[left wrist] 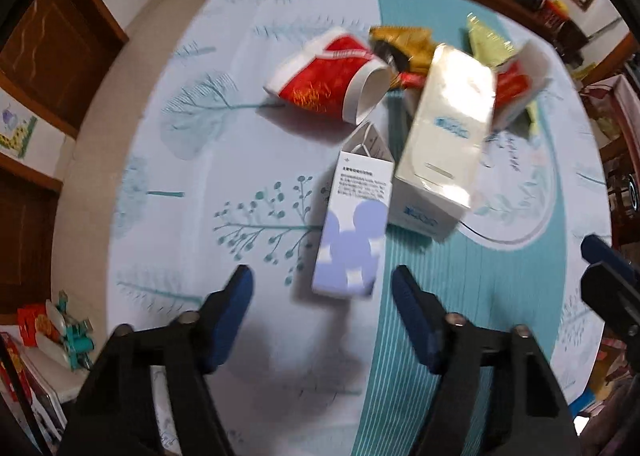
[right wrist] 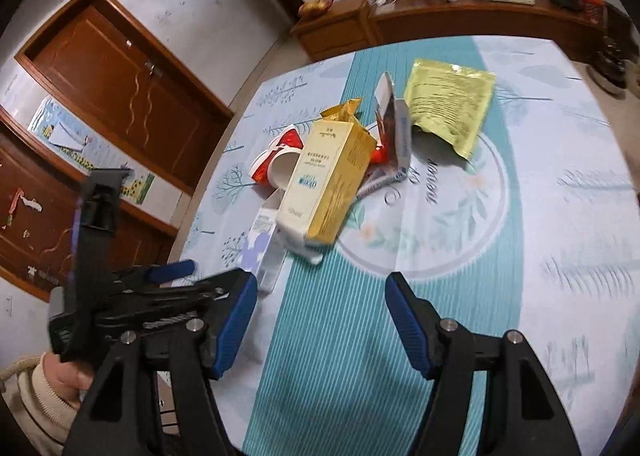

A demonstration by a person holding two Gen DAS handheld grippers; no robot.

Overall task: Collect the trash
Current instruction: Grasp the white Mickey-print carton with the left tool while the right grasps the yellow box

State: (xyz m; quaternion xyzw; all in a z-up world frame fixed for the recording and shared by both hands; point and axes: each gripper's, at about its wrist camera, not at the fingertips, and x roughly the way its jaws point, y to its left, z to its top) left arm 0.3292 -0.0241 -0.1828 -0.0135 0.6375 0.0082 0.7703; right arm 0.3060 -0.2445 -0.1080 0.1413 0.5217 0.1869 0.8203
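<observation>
A heap of trash lies on the table. A lavender mouse-print box [left wrist: 351, 234] lies nearest my left gripper [left wrist: 322, 283], which is open and empty just short of it. Behind it lean a cream and gold carton [left wrist: 444, 136], a crushed red paper cup [left wrist: 334, 76], a gold wrapper [left wrist: 400, 46] and a yellow-green foil pouch [left wrist: 486, 40]. In the right wrist view my right gripper [right wrist: 320, 290] is open and empty, short of the carton [right wrist: 328, 184], the lavender box [right wrist: 262, 248], the cup [right wrist: 280, 164] and the pouch [right wrist: 450, 106].
The table carries a white and teal patterned cloth [left wrist: 440, 296]. The left gripper's body [right wrist: 120, 296] shows at the left of the right wrist view. Wooden doors [right wrist: 120, 96] stand to the left and a cluttered wooden sideboard [right wrist: 460, 16] at the back.
</observation>
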